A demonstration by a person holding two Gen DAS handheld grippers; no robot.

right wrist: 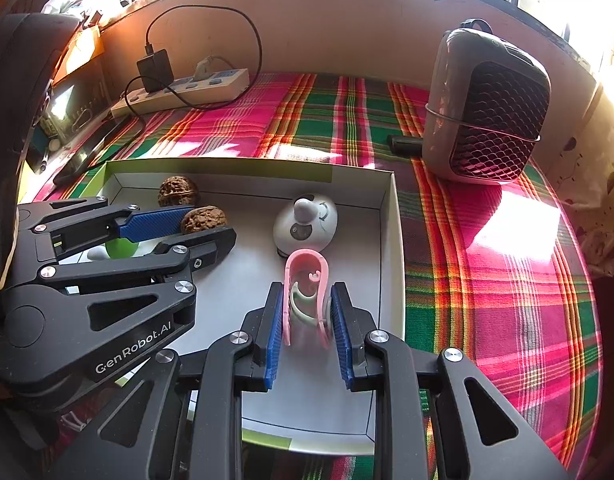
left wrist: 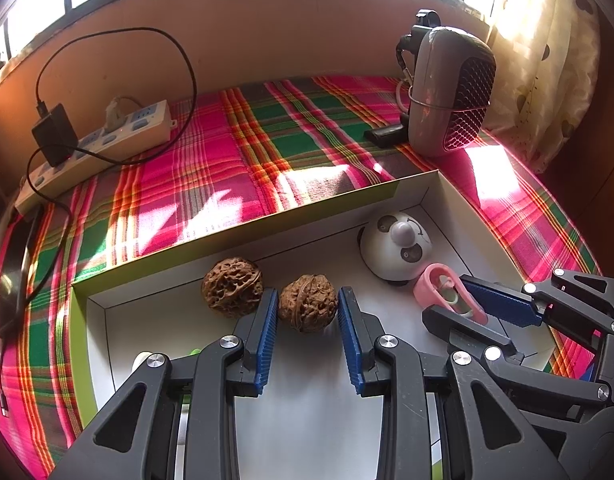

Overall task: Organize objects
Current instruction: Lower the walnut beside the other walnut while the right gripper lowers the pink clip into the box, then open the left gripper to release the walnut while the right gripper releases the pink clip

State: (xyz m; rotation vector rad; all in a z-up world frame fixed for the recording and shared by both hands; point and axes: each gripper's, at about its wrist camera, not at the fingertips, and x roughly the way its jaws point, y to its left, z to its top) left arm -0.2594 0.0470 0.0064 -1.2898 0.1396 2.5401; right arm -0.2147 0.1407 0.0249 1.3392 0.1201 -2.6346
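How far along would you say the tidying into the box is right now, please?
Already in the white box: one walnut and the panda timer. In hand: the left gripper brackets the second walnut, jaws apart; the right gripper clamps the pink clip. Remaining items unclear.

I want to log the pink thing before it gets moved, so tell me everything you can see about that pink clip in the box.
The pink clip is a glossy, plastic-looking loop, rounded at its far end, with two legs running toward the camera. Inside sit a pale greenish-white curved piece and a small pink hook. It lies in the white box, just in front of the white dome-shaped toy. The right gripper straddles it, a blue pad pressing each leg. What it is for cannot be told.
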